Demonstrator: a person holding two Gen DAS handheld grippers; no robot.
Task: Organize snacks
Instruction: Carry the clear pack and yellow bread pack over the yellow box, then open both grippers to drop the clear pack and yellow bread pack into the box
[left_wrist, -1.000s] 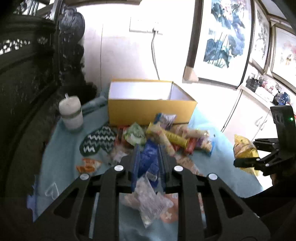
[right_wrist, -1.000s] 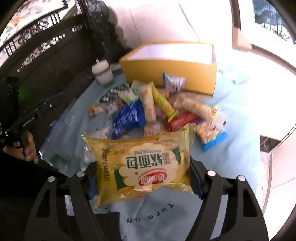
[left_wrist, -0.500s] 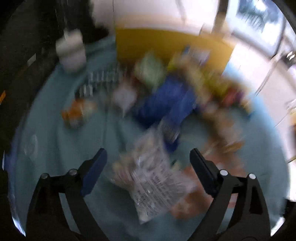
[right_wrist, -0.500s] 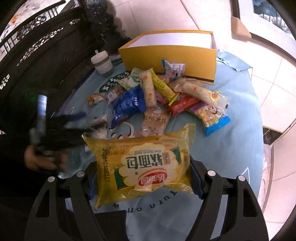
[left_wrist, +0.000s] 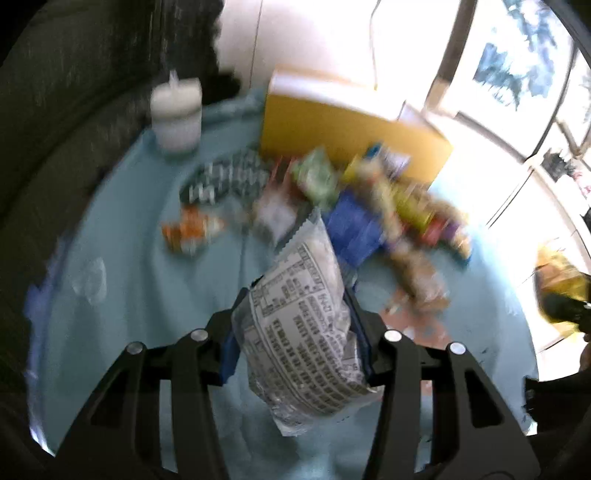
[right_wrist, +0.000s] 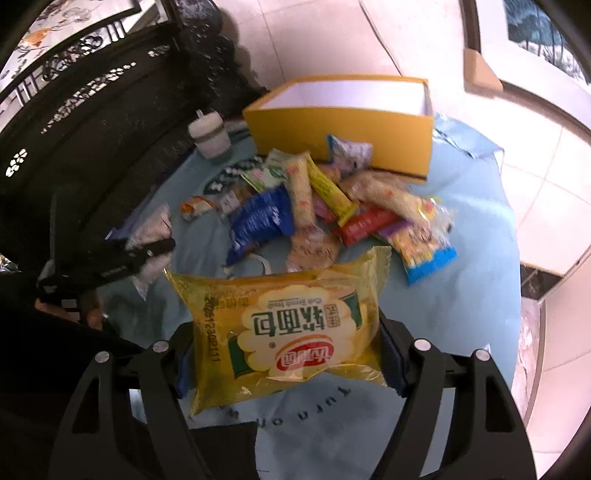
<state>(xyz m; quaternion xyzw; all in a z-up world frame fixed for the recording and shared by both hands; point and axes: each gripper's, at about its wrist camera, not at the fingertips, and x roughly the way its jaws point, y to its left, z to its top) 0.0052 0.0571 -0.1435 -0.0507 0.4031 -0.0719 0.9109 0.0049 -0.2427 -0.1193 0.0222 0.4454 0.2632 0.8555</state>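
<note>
My left gripper (left_wrist: 295, 332) is shut on a clear snack bag with black print (left_wrist: 306, 325) and holds it above the blue cloth. It also shows in the right wrist view (right_wrist: 147, 254) at the left. My right gripper (right_wrist: 291, 347) is shut on a yellow soft-bread pack (right_wrist: 288, 328), held above the near side of the table; that pack shows at the far right of the left view (left_wrist: 557, 284). A pile of snacks (right_wrist: 325, 206) lies in front of the open yellow box (right_wrist: 343, 122).
A white cup with a lid (right_wrist: 210, 140) stands left of the box. The round table wears a light blue cloth (right_wrist: 472, 258). A dark carved screen (right_wrist: 74, 110) stands at the left. Tiled floor lies at the right.
My left gripper was shut, opened wide over the clear printed bag, then closed on it and lifted it. My right gripper kept hold of the yellow pack and rose a little.
</note>
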